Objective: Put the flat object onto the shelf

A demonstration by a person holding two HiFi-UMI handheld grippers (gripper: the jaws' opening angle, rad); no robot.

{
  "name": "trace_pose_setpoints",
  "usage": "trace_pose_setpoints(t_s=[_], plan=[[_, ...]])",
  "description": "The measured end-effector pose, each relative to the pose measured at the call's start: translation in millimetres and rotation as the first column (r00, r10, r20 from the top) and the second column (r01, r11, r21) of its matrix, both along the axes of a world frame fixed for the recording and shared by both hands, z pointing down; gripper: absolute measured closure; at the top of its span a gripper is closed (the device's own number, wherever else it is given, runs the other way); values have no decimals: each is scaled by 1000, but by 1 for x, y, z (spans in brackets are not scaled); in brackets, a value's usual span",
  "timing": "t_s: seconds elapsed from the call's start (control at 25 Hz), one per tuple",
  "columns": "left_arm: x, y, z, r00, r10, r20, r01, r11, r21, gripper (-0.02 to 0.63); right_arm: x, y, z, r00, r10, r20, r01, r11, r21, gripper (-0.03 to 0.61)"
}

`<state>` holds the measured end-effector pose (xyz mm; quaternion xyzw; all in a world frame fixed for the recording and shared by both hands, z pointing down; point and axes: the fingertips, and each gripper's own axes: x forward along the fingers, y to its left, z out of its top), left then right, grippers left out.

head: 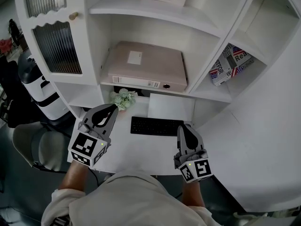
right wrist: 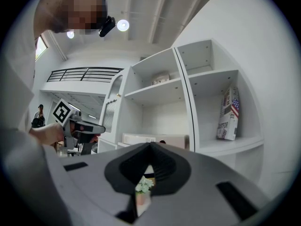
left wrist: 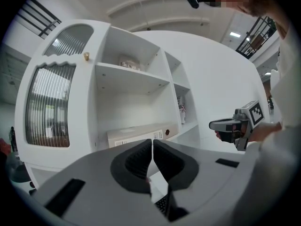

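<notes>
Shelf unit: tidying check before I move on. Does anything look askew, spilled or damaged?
Only the flag-printed book in the right compartment leans at a tilt. The beige binder lies flat on its shelf; nothing looks spilled or damaged.

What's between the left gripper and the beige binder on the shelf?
A small potted plant, seen in the head view, stands between the left gripper and the binder.

Office nook: white desk, black keyboard, binder on white shelving

Left claw and right claw are grey (black-padded).
</notes>
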<state>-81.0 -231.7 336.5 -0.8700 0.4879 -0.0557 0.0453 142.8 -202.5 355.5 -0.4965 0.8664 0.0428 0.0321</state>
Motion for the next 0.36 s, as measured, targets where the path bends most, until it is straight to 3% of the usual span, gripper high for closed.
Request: trace_pose_setpoints(t_s=[0.36], plan=[[0,-3,5,1000,1,10,-1,1000,-10,600,-2,-1,2,1000,-2,-4,2,1000,-4,577]])
